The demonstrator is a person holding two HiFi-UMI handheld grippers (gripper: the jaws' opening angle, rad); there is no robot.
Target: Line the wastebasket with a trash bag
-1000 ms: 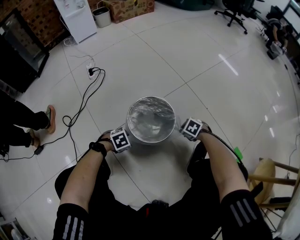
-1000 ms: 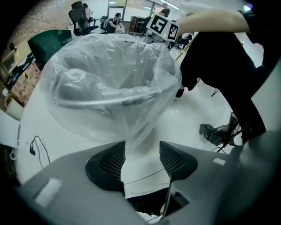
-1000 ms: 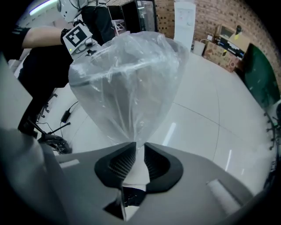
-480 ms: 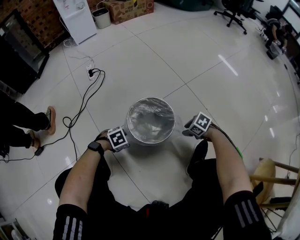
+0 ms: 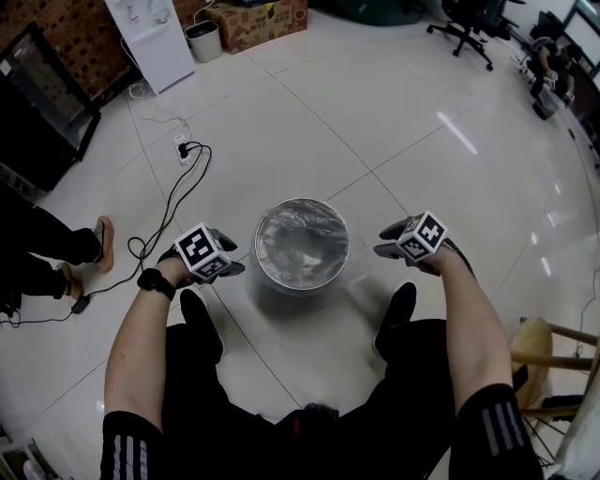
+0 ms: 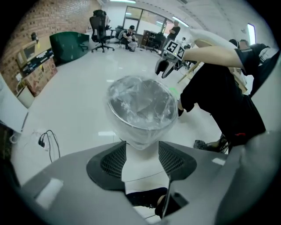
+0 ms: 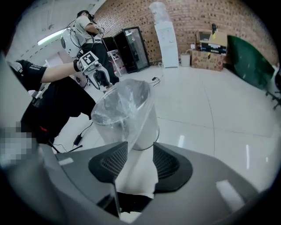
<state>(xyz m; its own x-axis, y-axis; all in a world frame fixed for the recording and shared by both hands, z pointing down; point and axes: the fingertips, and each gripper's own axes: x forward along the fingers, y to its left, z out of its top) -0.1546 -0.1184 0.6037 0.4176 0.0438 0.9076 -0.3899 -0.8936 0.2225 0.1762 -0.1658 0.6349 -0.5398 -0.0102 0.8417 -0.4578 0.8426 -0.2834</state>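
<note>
The person is crouched over the wastebasket (image 5: 302,201) with both forearms reaching out and down, one on each side of it. The left gripper (image 5: 228,255) hangs just off the basket's left side and the right gripper (image 5: 387,240) just off its right side. Both are angled steeply down and inward, and neither touches the rim. There's a black watch (image 5: 153,281) on the left wrist.

The left gripper view has its jaws standing wide apart, though they've eased in a touch, and nothing is pinched. The basket only shows through the gap further out. In the right gripper view the jaws have just been opening and now sit wide too, with nothing clamped between the pads. The bag-covered basket is lined up beyond them.

The trash bag (image 5: 302,246) is clear and crinkly. It sits down inside the round basket, with its edge folded over the rim and a loose bit draped down the outside on the right.

The basket stands on a glossy white tile floor (image 5: 450,150). A black cable (image 5: 169,202) snakes across it to the left, near someone else's legs (image 5: 37,248). Further back there's a white water dispenser (image 5: 150,37), a cardboard box (image 5: 258,17), an office chair (image 5: 469,23) and a wooden stool (image 5: 544,352) off to the right. A brick wall (image 7: 197,15) shows in the right gripper view.
</note>
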